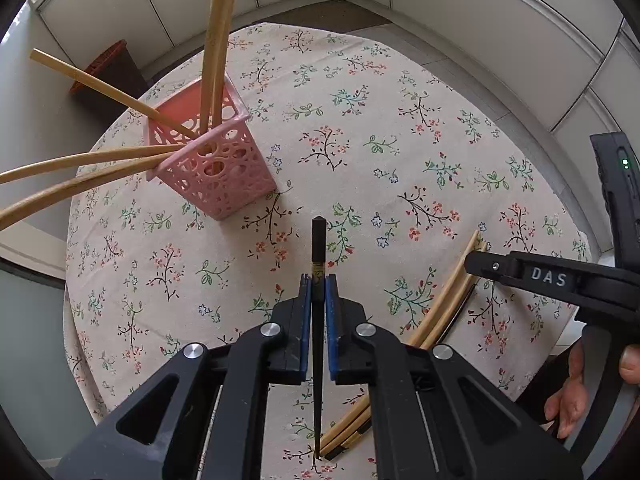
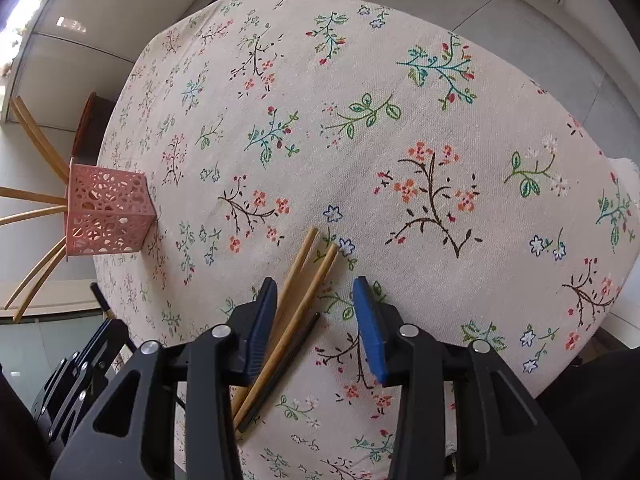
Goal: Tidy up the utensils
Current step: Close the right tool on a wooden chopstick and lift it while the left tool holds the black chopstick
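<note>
My left gripper (image 1: 319, 292) is shut on a black chopstick (image 1: 319, 248) and holds it above the table, its blunt end pointing toward the pink perforated holder (image 1: 218, 168). The holder stands upright at the left with several wooden chopsticks (image 1: 216, 40) leaning out of it. It also shows in the right wrist view (image 2: 108, 216). My right gripper (image 2: 316, 300) is open and low over the table, its jaws either side of two wooden chopsticks (image 2: 308, 280) and a black chopstick (image 2: 296, 344) lying there. These also show in the left wrist view (image 1: 452, 296).
The round table wears a floral tablecloth (image 1: 400, 140). Pale cabinet walls (image 1: 480, 20) surround it. A dark stool with an orange seat (image 1: 102, 68) stands beyond the table's far left edge. The right gripper's body (image 1: 560, 280) reaches in from the right.
</note>
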{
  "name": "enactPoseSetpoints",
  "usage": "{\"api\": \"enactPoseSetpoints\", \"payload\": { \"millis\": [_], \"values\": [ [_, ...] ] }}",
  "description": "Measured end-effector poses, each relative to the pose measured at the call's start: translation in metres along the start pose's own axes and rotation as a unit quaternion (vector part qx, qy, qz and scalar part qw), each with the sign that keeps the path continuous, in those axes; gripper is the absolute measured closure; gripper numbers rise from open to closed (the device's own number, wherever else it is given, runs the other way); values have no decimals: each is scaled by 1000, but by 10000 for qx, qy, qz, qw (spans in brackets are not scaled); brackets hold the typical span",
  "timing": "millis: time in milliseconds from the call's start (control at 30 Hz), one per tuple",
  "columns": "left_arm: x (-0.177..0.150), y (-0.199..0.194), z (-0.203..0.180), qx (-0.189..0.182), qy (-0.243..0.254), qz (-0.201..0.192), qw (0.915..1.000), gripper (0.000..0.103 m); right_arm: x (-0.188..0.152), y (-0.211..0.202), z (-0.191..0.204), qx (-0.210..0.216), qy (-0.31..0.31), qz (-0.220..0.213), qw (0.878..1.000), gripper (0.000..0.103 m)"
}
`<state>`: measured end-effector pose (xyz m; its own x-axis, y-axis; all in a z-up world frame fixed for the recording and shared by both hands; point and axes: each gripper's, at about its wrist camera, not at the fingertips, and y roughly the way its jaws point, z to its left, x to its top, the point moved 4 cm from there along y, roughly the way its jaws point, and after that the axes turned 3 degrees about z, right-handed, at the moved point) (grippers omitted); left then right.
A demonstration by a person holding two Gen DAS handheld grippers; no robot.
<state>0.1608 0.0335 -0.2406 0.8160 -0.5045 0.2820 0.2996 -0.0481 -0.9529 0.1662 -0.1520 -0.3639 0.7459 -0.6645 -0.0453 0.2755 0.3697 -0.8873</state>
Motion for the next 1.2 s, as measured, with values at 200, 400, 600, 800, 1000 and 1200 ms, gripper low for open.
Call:
{"api": "enactPoseSetpoints", "payload": {
  "millis": [200, 400, 600, 800, 1000, 1200],
  "values": [
    [24, 14, -8, -35, -99, -77, 9999, 97, 0, 8, 16, -509, -240, -124, 9983, 87],
    [21, 10, 2, -94, -259, -136, 9995, 97, -4, 9, 7, -208, -124, -160, 9996, 89],
    [22, 10, 4, -55, -331, -137, 9993, 96, -1, 14, 26, -172, -535, -381, 9977, 92],
    [20, 5, 13, -89, -498, -199, 9985, 96, 15, -4, 44, 165, -802, -636, 9946, 97],
    [18, 16, 17, -198, -621, 23, 9979, 96, 30, -18, 42, 59, -790, -676, 9946, 97],
    [10, 70, 30, -22, -806, 780, 9937, 91, 36, -31, 29, 53, -798, -690, 9944, 97]
  ]
}}
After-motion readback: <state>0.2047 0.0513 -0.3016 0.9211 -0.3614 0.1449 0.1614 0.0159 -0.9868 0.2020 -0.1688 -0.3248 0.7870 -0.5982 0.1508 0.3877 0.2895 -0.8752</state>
